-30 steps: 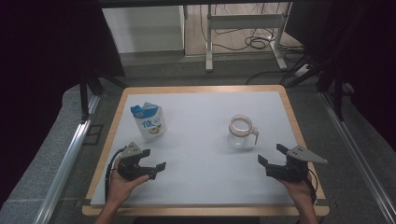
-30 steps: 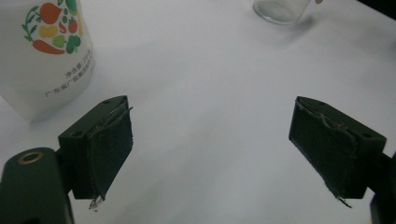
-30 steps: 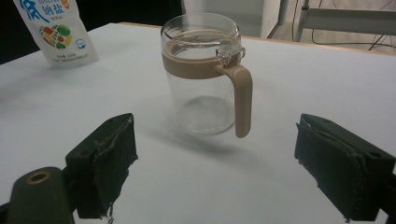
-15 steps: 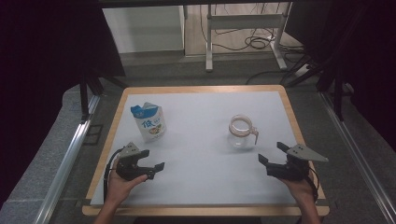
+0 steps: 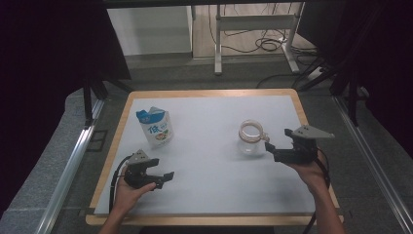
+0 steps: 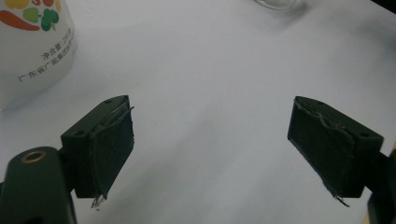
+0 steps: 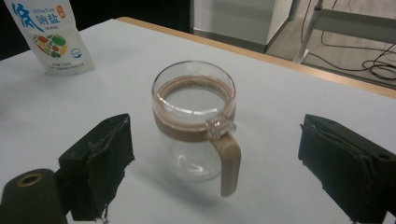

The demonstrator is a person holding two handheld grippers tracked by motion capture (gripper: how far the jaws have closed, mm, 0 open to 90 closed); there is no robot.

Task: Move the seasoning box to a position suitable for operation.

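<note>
Because it is clear glass, the mug standing at centre right of the counter in the high view looks rigid, breakable and slick, so the tan handle or the banded rim seems the safest hold. The right gripper faces it, jaws wide apart and empty; the left gripper also gapes empty near the pouch.

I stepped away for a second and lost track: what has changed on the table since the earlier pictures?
The right gripper has moved forward and inward, up to the glass mug, its open jaws facing the handle without touching. The left gripper stayed open and in place. Mug and salt pouch have not moved.
</note>
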